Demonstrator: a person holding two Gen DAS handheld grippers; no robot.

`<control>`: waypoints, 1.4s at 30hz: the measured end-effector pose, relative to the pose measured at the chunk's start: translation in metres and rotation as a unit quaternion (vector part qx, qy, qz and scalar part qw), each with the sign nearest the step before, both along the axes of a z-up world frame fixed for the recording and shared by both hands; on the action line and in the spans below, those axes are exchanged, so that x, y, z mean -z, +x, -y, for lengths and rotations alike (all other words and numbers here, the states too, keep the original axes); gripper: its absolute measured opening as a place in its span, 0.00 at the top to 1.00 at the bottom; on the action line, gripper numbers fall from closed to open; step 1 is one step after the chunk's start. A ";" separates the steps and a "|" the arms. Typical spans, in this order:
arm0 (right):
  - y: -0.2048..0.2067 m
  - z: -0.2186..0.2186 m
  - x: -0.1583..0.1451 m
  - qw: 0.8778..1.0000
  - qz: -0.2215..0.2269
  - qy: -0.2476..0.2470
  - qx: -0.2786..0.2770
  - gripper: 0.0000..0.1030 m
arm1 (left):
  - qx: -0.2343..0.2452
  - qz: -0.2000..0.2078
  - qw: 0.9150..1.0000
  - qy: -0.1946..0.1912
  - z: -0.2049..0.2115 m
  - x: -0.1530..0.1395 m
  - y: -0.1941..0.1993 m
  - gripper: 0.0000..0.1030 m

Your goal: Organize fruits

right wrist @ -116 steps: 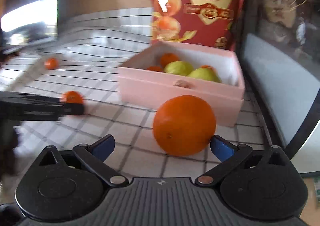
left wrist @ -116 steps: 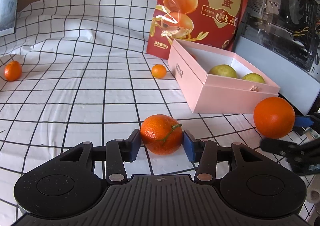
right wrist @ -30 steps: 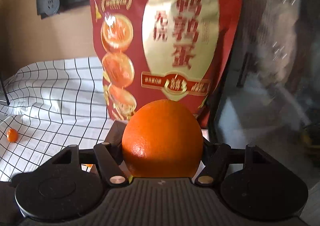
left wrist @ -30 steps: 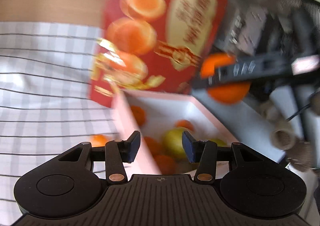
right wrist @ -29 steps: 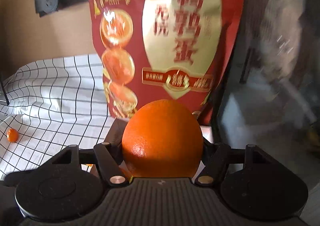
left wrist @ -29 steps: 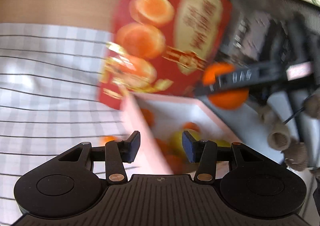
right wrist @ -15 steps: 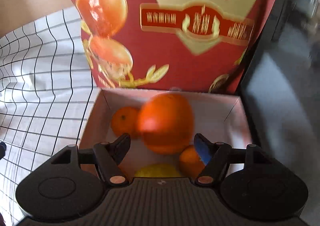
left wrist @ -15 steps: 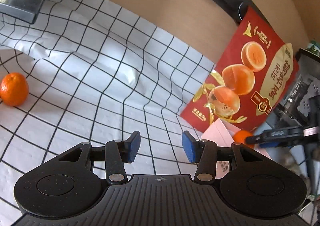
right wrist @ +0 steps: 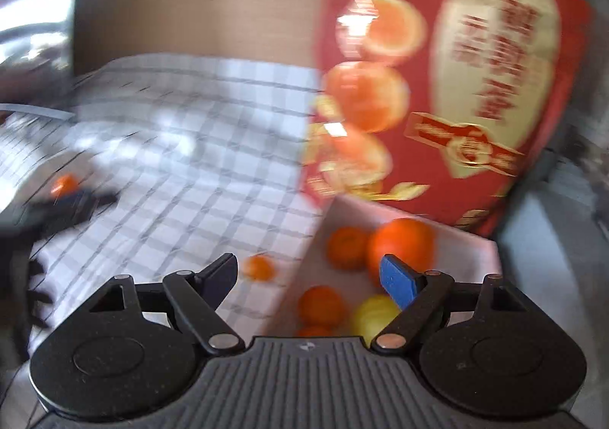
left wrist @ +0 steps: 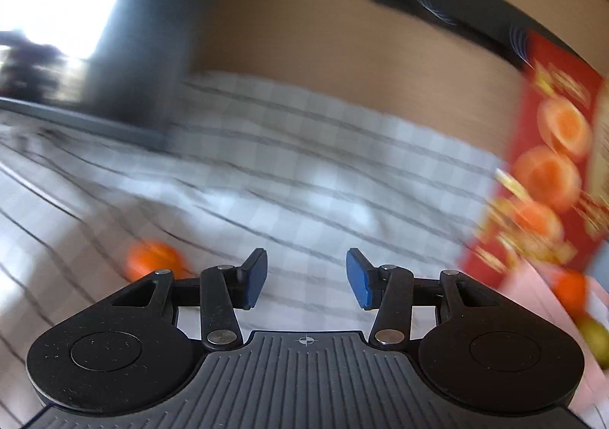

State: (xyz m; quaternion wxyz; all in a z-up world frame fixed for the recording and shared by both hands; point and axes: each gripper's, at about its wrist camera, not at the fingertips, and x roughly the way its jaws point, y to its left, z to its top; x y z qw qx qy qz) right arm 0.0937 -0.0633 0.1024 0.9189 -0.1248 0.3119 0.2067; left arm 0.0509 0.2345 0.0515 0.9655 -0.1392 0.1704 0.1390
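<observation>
**Fruits: most are boxed, a few small ones remain on the cloth**

Fruits fill much of the pink box (right wrist: 491, 258), which stands at the foot of the red snack bag (right wrist: 449, 86). In the right wrist view the box holds a large orange (right wrist: 403, 242) against its far wall, a smaller mandarin (right wrist: 344, 248) just beside it, another mandarin (right wrist: 321, 305) nearer the camera, and a yellow-green fruit (right wrist: 375, 313) next to that. A sliver of one more orange fruit shows at the bottom edge of the box, too hidden to tell apart.

The right gripper (right wrist: 312, 282) hangs above the box's near left corner. Its jaws have just been opening and now stand wide, with nothing between them; the large orange lies free in the box beyond the blue pad.

The left gripper (left wrist: 304, 278) is empty too, its jaws at a moderate gap with only checked cloth (left wrist: 304, 170) visible between them. It points away from the box, toward open cloth, and a loose mandarin (left wrist: 154, 259) lies just left of its left finger. The view is blurred, so finer detail there is uncertain.

Judged from this, the sorting is well along but not finished. At least two small fruits are left outside: the one near the left gripper, and a little mandarin (right wrist: 259, 267) on the cloth just outside the box's left wall. The likely next step is for the left gripper to take the mandarin beside it.
</observation>
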 end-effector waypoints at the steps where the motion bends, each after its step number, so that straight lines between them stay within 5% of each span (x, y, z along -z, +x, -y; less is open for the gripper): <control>1: -0.005 -0.008 -0.001 1.000 -0.005 -0.001 -0.016 0.20 | -0.019 0.009 1.000 -0.005 -0.015 -0.003 -0.005 0.51; 8: -0.007 -0.062 0.009 0.998 -0.038 -0.004 -0.052 0.20 | -0.036 0.038 0.995 -0.087 -0.096 0.004 -0.027 0.51; 15: 0.008 -0.095 0.032 0.998 -0.040 -0.032 -0.035 0.20 | -0.021 -0.054 0.998 -0.035 -0.075 0.016 -0.004 0.51; 20: 0.011 -0.106 0.035 0.996 -0.069 -0.022 -0.050 0.20 | -0.031 -0.093 0.994 -0.047 -0.084 0.032 0.007 0.48; 23: 0.015 -0.106 0.031 0.996 -0.072 -0.021 -0.045 0.20 | -0.021 -0.091 0.993 -0.072 -0.089 0.039 0.007 0.49; 28: 0.018 -0.093 0.021 0.997 -0.061 -0.019 -0.034 0.20 | -0.022 -0.091 0.995 -0.042 -0.083 0.041 0.015 0.50; 36: 0.027 -0.074 0.006 0.998 -0.057 -0.018 -0.031 0.20 | -0.032 -0.061 0.996 -0.061 -0.081 0.030 0.009 0.51; 39: 0.032 -0.074 0.007 0.997 -0.071 -0.028 -0.032 0.43 | 0.009 -0.027 0.996 -0.087 -0.060 0.016 -0.006 0.51; 42: 0.038 -0.078 0.012 0.995 -0.079 -0.044 -0.035 0.47 | 0.059 -0.048 0.991 -0.107 -0.019 0.013 -0.022 0.51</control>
